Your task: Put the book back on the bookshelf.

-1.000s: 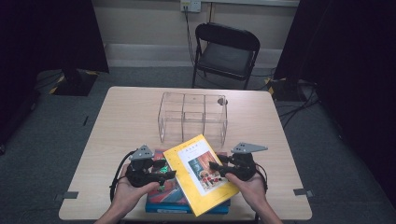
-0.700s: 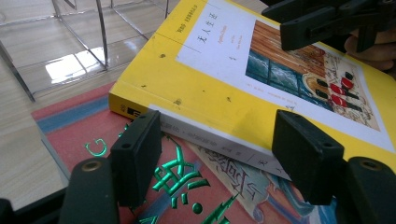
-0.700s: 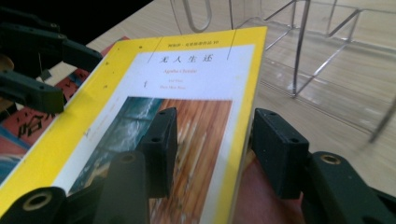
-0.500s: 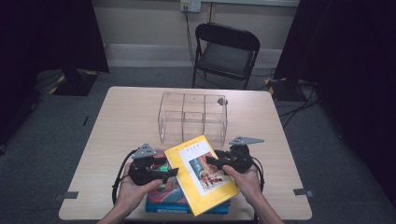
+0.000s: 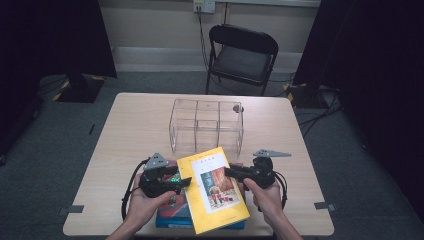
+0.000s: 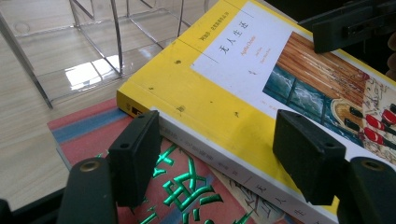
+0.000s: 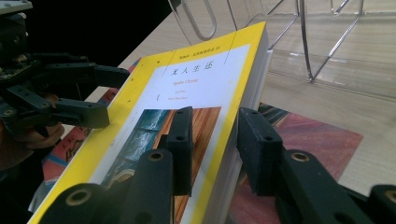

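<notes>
the right gripper had just been closing its jaws, pinching the stiff yellow paperback book's page edge; the left gripper jaws stood spread at its spine, a firmer hold.

top book on lower book; rack behind them; left tongs left, right tongs right of top book

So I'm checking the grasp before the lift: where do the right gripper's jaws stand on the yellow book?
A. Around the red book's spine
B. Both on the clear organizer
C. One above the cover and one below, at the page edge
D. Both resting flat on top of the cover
C: in the right gripper view the right gripper straddles the yellow book's page edge, one jaw over the cover, the other beneath.
</notes>
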